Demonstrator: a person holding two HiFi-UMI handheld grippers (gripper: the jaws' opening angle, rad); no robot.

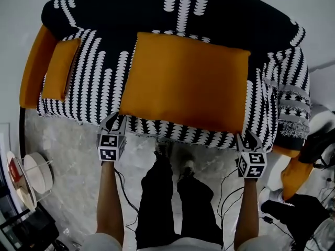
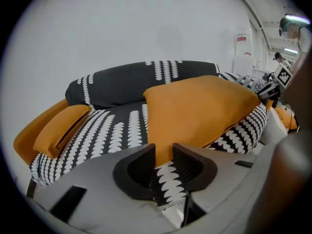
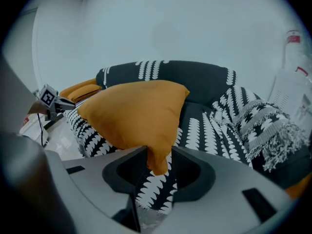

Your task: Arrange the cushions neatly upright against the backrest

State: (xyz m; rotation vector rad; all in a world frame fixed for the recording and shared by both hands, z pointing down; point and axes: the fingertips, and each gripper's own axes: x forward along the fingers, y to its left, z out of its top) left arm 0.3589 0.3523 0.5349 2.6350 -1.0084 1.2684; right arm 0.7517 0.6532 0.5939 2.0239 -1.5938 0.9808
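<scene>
Partly hidden under the big orange cushion (image 1: 183, 82), the sofa (image 1: 110, 77) shows its seat only at the ends. Whether any pad brushes fabric is hard to tell. At the sofa's front edge the left gripper (image 1: 115, 121) and right gripper (image 1: 249, 138) stand wide open, a cushion corner loose between each pair of jaws. The cushion lies flat, plump and smooth.

We find no legible words or numbers: the cubes (image 1: 111, 146) on our left gripper (image 1: 114, 120) and right gripper (image 1: 248, 138) carry only black-and-white square markers, and the red-topped notice (image 2: 242, 39) on the far wall (image 2: 146, 28) is too small to read.
</scene>
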